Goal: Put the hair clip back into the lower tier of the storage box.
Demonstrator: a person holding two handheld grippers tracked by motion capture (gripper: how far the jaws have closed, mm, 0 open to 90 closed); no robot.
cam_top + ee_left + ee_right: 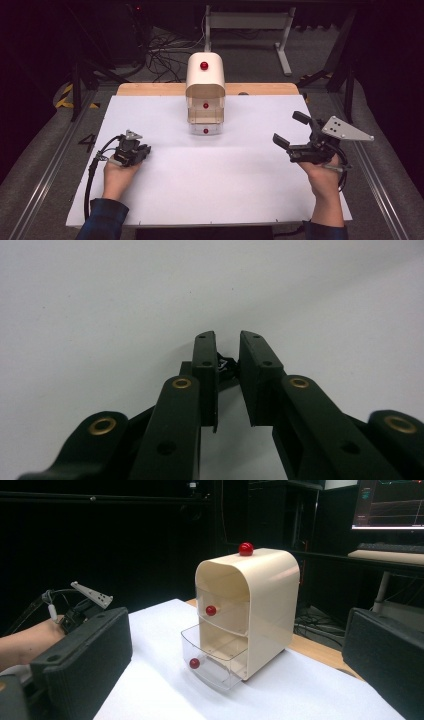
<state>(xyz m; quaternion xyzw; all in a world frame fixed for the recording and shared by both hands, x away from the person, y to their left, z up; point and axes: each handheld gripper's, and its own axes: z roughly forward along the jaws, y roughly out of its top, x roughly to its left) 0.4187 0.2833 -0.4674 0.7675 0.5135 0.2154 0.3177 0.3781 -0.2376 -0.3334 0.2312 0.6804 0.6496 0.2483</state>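
From the high view, a cream drawer cabinet (205,82) stands at the far middle of the white table (210,185), and every place here is given from it. It has three red knobs: one on its rounded top, one on the upper drawer, one on the clear bottom drawer (205,130), which is pulled out toward the person. The left gripper (146,149) lies well to the cabinet's near left, low on the table with its jaws drawn together. The right gripper (287,130) is held well to the cabinet's near right, jaws spread wide with nothing between them, a grey three-cornered plate on top. Bare white surface lies between both tools and the cabinet, and the table's near edge runs just ahead of the two sleeves. A strip of wood shows behind the cabinet at the far edge.

The left gripper view adds what the high view cannot: the left gripper (227,347) points down at blank table, its jaws nearly shut with a thin gap, nothing clamped; a small dark part shows behind the gap, too small to tell.

The right gripper view shows the cabinet (260,605) from its side, the bottom drawer (212,657) jutting out empty and clear. The right gripper's two wide-set black jaws frame the cabinet, well short of it. To the cabinet's left, farther off, sits the left gripper (82,607) with a forearm.
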